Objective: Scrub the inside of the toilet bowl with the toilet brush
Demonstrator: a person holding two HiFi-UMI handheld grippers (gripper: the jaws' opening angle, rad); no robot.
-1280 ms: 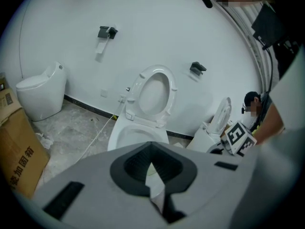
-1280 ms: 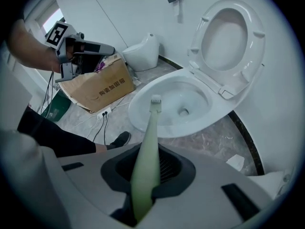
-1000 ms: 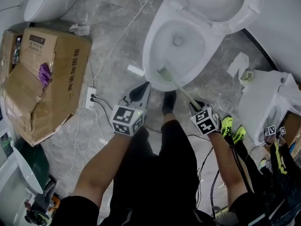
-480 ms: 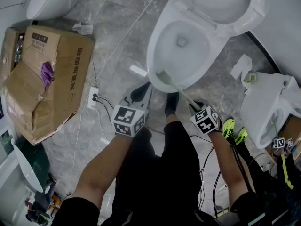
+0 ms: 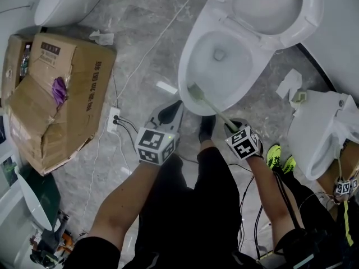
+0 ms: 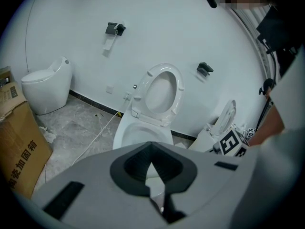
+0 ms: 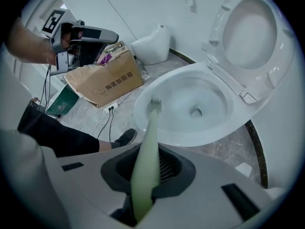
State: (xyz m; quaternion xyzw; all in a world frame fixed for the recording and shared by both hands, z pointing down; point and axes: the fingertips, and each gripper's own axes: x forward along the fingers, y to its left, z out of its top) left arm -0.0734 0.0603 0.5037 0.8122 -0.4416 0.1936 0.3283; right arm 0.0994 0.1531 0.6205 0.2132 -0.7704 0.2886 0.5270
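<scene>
The white toilet (image 5: 197,45) stands with seat and lid raised; its bowl also shows in the left gripper view (image 6: 125,130) and the right gripper view (image 7: 143,120). My right gripper (image 5: 231,126) (image 7: 145,175) is shut on the pale green handle of the toilet brush (image 5: 213,106) (image 7: 147,147). The brush head (image 5: 194,89) (image 7: 153,105) rests inside the bowl against its near left wall. My left gripper (image 5: 170,110) (image 6: 152,162) hangs just outside the bowl's near rim, jaws together with nothing between them.
A torn cardboard box (image 5: 56,94) lies at the left, with a power strip (image 5: 115,118) and cables beside it. A white cord (image 5: 151,43) crosses the floor. Other toilets stand at the top left (image 5: 67,1) and right (image 5: 320,133). Green shoes (image 5: 277,156) of another person are close on the right.
The head view has drifted a little, so the toilet sits slightly further right. The brush head stays at the bowl's near left wall. Both grippers have hardly moved.
</scene>
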